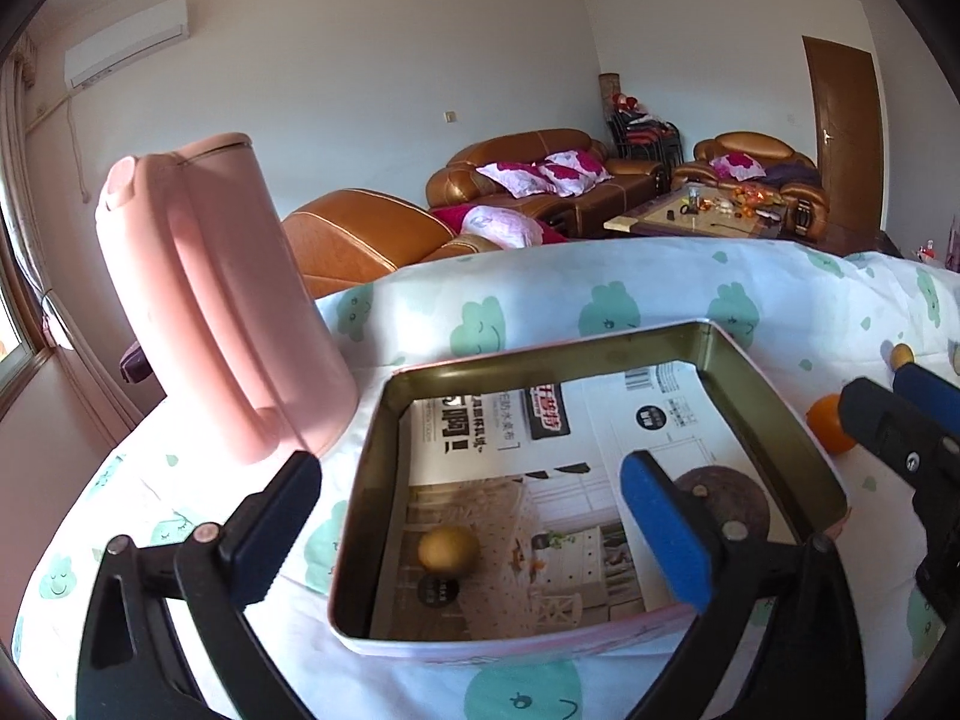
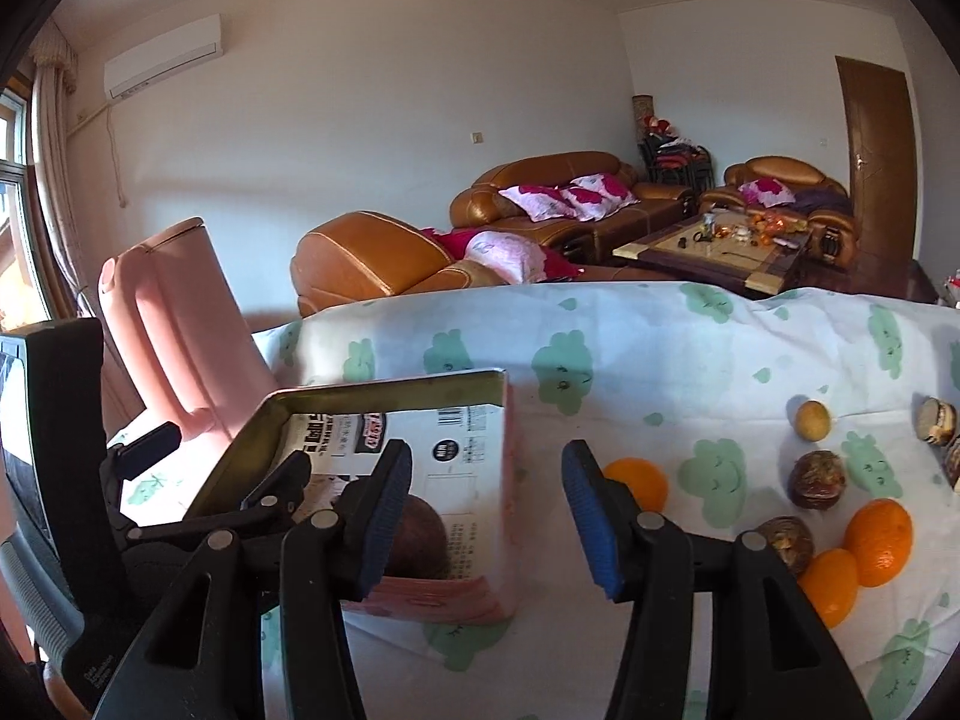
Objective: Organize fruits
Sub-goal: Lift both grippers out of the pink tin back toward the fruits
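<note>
A pink metal tin (image 1: 372, 480) lined with printed paper sits on the cloud-print tablecloth; it also shows in the right wrist view (image 2: 504, 480). One small yellow-brown fruit (image 1: 448, 549) lies in it near the front left. My left gripper (image 1: 474, 516) is open and empty above the tin's front. My right gripper (image 2: 486, 510) is open and empty just right of the tin; it also shows in the left wrist view (image 1: 888, 420). An orange (image 2: 637, 482) lies just beyond its right finger. More oranges (image 2: 879, 540), dark brown fruits (image 2: 815, 479) and a small yellow fruit (image 2: 812, 419) lie to the right.
A tall pink kettle (image 1: 222, 300) stands left of the tin, seen too in the right wrist view (image 2: 174, 324). Round brown-and-white items (image 2: 936, 420) lie at the table's right edge. Leather sofas (image 1: 522, 174) and a coffee table (image 1: 696, 216) stand beyond the table.
</note>
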The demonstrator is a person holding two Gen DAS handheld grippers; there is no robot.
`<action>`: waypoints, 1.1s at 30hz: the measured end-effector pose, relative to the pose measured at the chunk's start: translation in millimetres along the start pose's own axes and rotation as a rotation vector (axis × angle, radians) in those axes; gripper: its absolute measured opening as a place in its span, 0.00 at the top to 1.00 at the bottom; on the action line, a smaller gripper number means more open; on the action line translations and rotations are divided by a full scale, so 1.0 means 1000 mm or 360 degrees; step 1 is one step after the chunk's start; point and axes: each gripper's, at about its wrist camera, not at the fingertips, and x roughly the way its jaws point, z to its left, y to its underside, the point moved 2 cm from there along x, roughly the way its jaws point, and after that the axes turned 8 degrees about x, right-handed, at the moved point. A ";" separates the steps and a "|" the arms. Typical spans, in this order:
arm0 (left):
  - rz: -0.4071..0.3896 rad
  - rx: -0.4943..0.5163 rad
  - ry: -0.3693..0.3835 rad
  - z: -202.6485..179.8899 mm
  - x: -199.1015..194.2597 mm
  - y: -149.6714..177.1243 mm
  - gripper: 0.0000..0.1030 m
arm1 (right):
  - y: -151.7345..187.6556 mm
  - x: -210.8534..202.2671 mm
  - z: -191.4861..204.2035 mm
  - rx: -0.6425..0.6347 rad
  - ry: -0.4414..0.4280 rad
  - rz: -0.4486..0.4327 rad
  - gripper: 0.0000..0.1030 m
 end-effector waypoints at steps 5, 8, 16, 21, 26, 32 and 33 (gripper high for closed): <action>-0.0026 0.0054 -0.0020 -0.010 -0.006 0.000 0.01 | 0.006 -0.004 -0.012 -0.0017 0.0100 0.0002 0.47; -0.0040 0.0043 -0.0001 -0.009 -0.010 0.002 0.01 | 0.009 -0.005 -0.016 -0.0038 0.0140 0.0007 0.47; -0.0049 0.0010 0.0043 -0.012 -0.016 0.005 0.01 | 0.021 -0.019 -0.032 -0.0029 0.0157 0.0046 0.47; -0.0047 -0.0031 0.0050 -0.012 -0.023 0.008 0.01 | 0.024 -0.028 -0.044 -0.0001 0.0172 0.0058 0.47; -0.0064 -0.0063 0.0057 -0.014 -0.031 0.011 0.01 | 0.025 -0.034 -0.056 0.0022 0.0188 0.0075 0.47; -0.0081 -0.0085 0.0064 -0.022 -0.041 0.014 0.01 | 0.024 -0.042 -0.074 0.0040 0.0224 0.0077 0.47; -0.0089 -0.0077 0.0065 -0.024 -0.043 0.013 0.01 | 0.024 -0.043 -0.078 0.0044 0.0233 0.0080 0.47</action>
